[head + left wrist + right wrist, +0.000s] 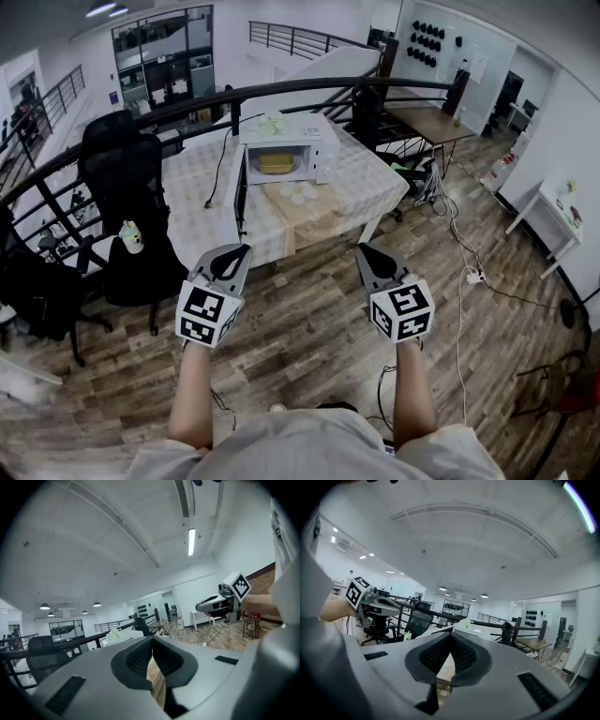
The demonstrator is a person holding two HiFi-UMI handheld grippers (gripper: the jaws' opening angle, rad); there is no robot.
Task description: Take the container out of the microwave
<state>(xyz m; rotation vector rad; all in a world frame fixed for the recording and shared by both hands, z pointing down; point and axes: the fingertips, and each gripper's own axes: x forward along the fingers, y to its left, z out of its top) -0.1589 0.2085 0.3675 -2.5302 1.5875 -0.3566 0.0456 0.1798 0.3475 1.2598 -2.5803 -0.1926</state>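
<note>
A white microwave (281,155) stands on a cloth-covered table (366,183) with its door (241,192) swung open to the left. Inside it sits a yellow container (275,163). Both grippers are held over the wooden floor, well short of the table. My left gripper (243,249) points at the table's front left, jaws closed tip to tip with nothing between them (152,639). My right gripper (362,249) is level with it on the right, also shut and empty (450,636). The microwave's top shows just past the jaws in the right gripper view (471,627).
Black office chairs (122,159) stand left of the table, one with a bottle (131,236) on its seat. A dark railing (187,103) curves behind the table. Small white items lie on a brown mat (300,194) before the microwave. Cables (459,272) trail across the floor at right.
</note>
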